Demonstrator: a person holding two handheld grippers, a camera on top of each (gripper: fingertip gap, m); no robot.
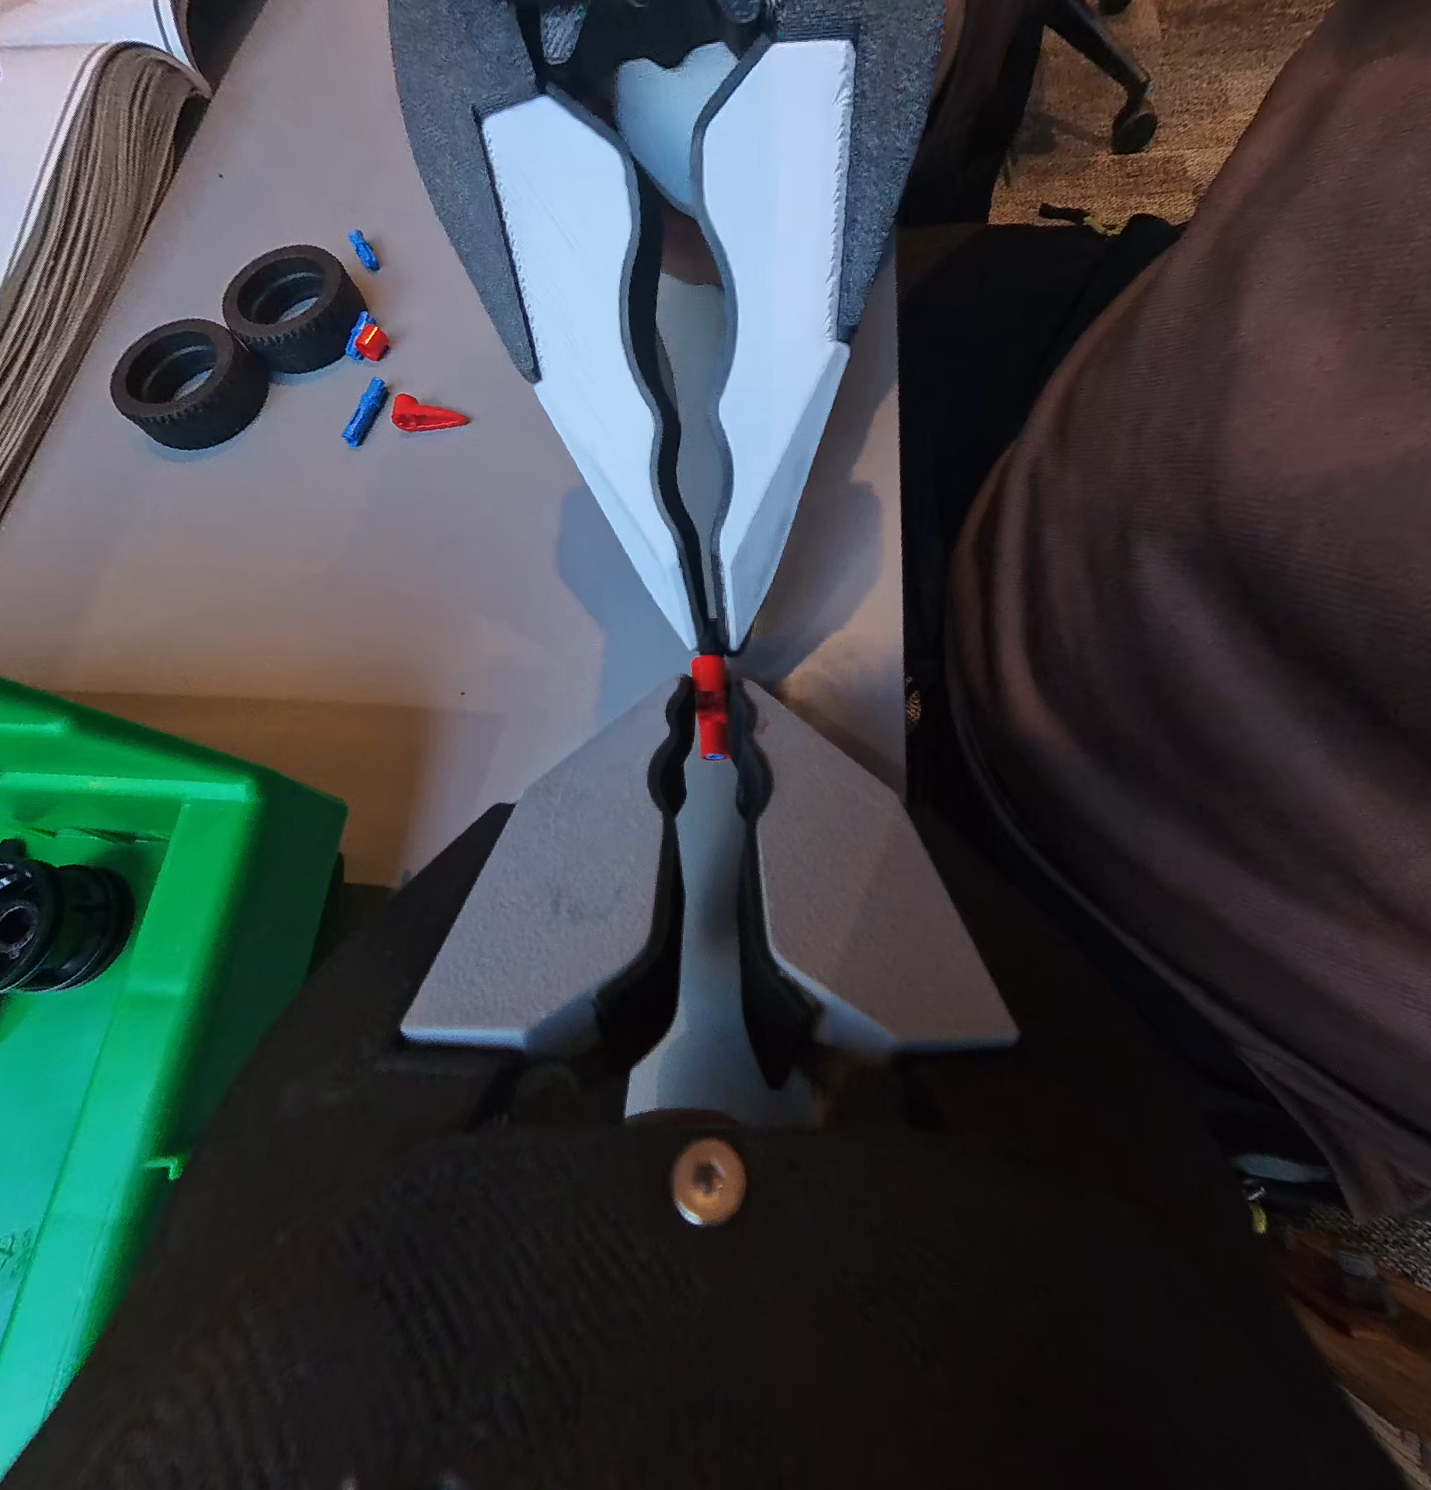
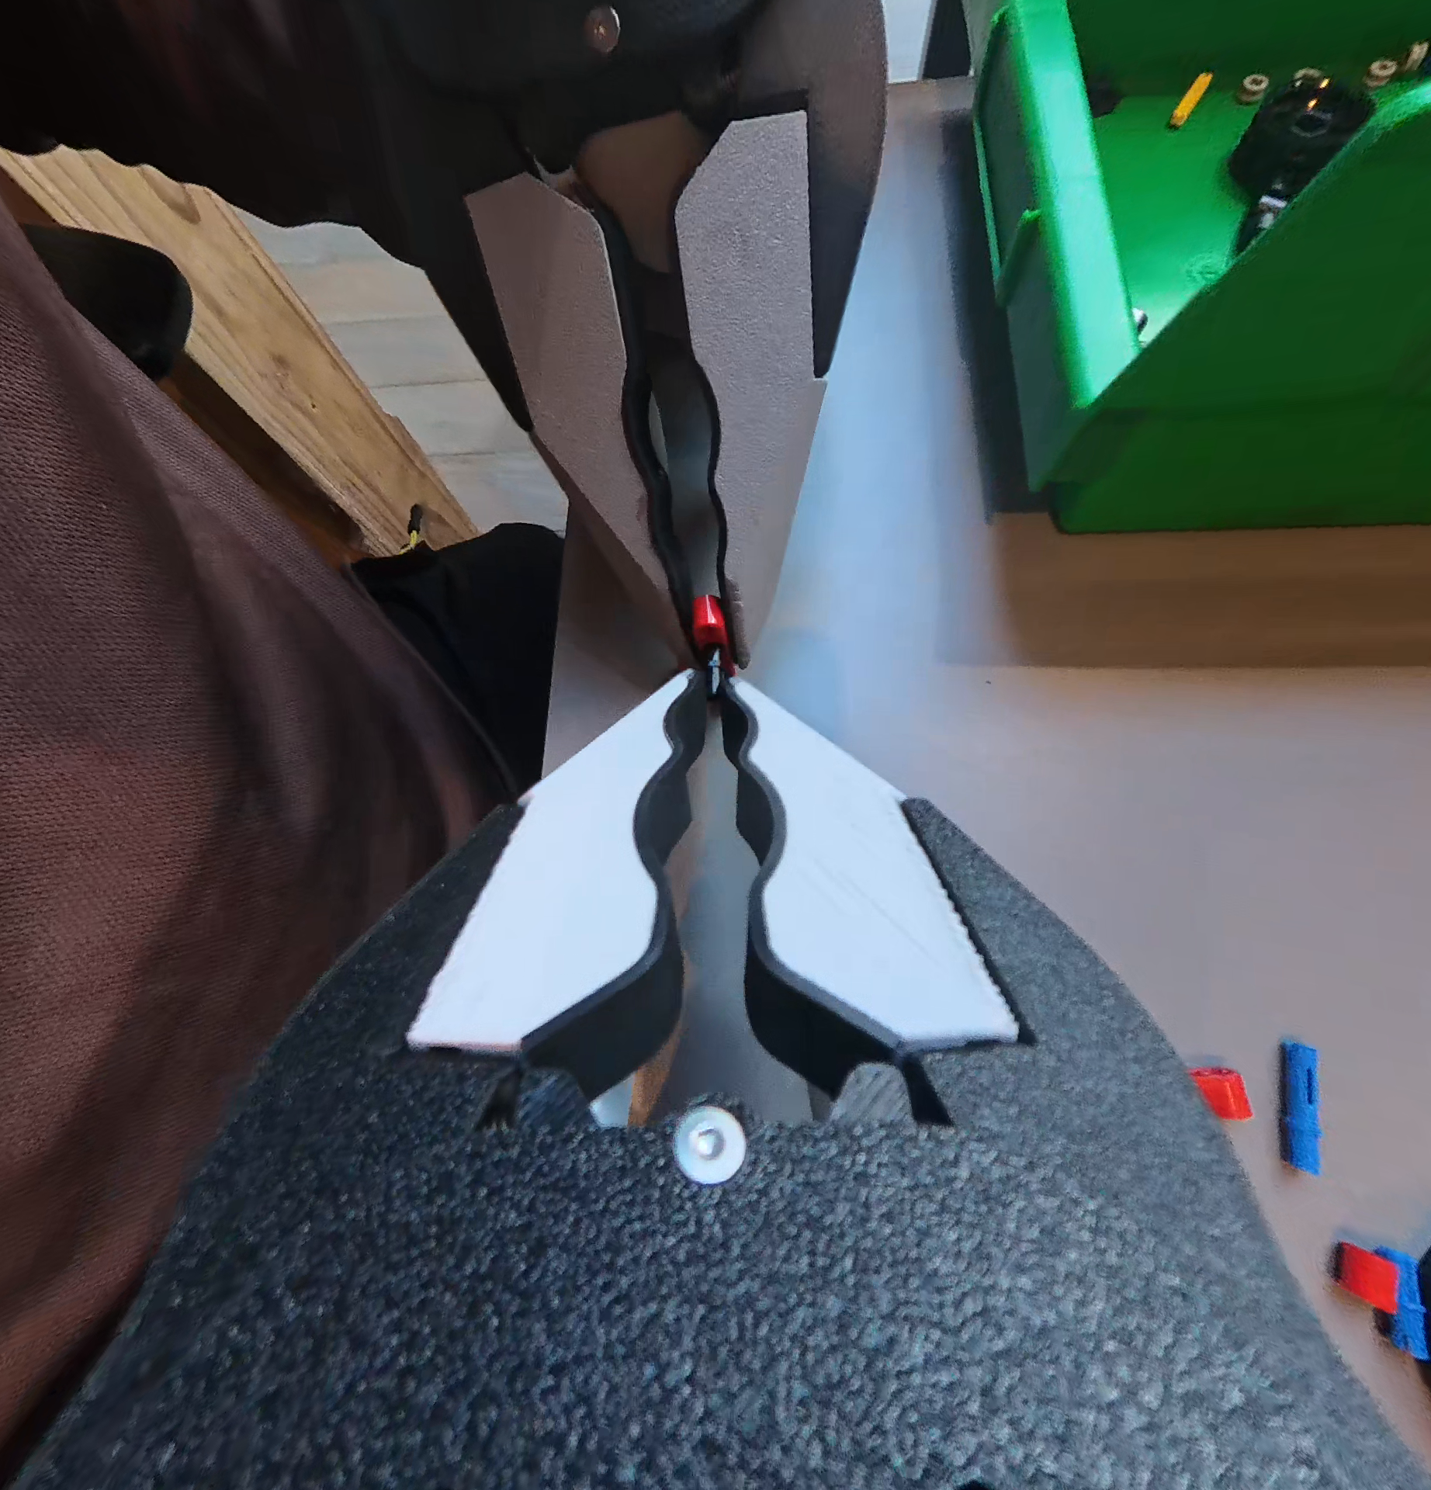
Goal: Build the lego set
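- The left tool (image 1: 711, 709) and the right tool (image 1: 711, 637) meet tip to tip above the edge of the table (image 1: 293, 580).
- The left tool is pinched tight on a small red piece (image 1: 709, 708). A bit of blue shows at one end of the piece.
- The right tool (image 2: 714, 685) has its fingers (image 2: 591, 903) pressed together at the tips. The tips touch the top end of the red piece. It looks as if they nip something tiny and dark there, but it is too small to tell what.
- In the right wrist view, the red piece (image 2: 707, 622) sits in the tips of the left tool (image 2: 716, 637).
- Two black tires (image 1: 236, 355) lie side by side on the table, touching each other.
- Just beside the tires lie a few blue pins (image 1: 363, 411) and a red pointed piece (image 1: 426, 415).
- A green bin (image 1: 91, 967) sits on the table near the left tool. A black wheel (image 1: 27, 927) lies inside it.
- A thick open book (image 1: 59, 201) lies at the far corner of the table.
- A person in brown cloth (image 1: 1220, 645) is close by the table edge.
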